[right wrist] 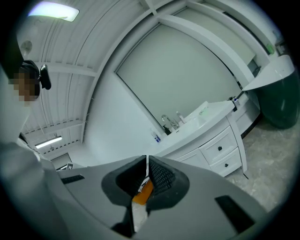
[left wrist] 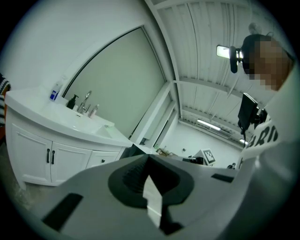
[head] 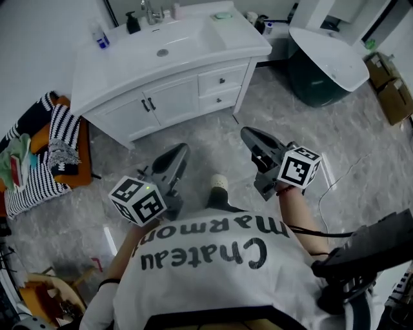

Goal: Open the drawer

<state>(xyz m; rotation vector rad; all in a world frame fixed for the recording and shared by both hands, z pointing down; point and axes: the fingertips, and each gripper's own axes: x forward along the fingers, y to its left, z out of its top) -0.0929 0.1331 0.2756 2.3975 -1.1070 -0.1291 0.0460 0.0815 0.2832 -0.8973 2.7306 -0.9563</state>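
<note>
Two small white drawers [head: 222,80] sit stacked at the right end of the white bathroom vanity cabinet [head: 173,102], both pushed in flush and well apart from either tool. On the left gripper [head: 180,149] the jaws are pressed together on nothing, and the right gripper [head: 248,132] is the same, closed and empty. Both hang over the grey marble-look floor [head: 213,138]. Above the drawers is a white sink top [head: 116,59] with a chrome tap [head: 151,11], and a striped black-and-white cloth [head: 61,138] lies off to the left. Drawer fronts face the person, long side running along the cabinet front
</note>
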